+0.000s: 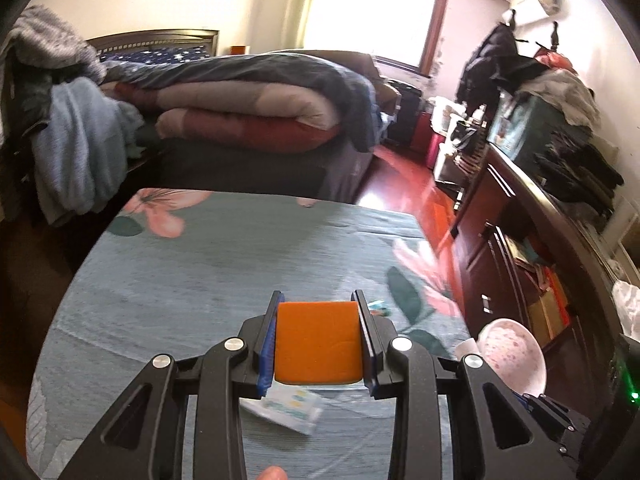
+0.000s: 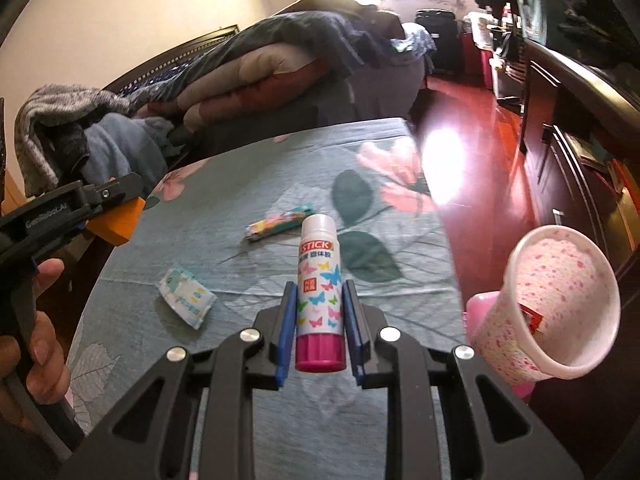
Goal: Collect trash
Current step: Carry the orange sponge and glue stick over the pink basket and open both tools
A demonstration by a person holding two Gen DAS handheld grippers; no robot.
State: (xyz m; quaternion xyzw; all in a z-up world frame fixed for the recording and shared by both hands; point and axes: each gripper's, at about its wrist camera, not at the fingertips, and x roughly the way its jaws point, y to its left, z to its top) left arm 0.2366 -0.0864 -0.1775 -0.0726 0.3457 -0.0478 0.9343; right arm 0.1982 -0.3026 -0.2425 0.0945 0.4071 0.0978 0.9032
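Observation:
My left gripper (image 1: 318, 300) is shut on an orange block (image 1: 319, 342) and holds it above the teal floral tablecloth (image 1: 200, 272). It also shows at the left of the right wrist view (image 2: 120, 204) with the orange block (image 2: 116, 222). My right gripper (image 2: 319, 288) is shut on a glue stick (image 2: 319, 292) with a pink base and butterfly print. A white wet-wipe packet (image 2: 186, 298) lies on the cloth; it also shows in the left wrist view (image 1: 286, 408). A colourful candy wrapper (image 2: 278, 224) lies further out, its tip visible in the left wrist view (image 1: 378, 307).
A pink-speckled paper cup (image 2: 556, 304) tilts at the table's right edge, beside a pink object (image 2: 482, 312); the cup also shows in the left wrist view (image 1: 512, 354). A bed with folded quilts (image 1: 240, 108) stands beyond. Dark cabinets (image 1: 512, 240) line the right over red floor (image 2: 480, 160).

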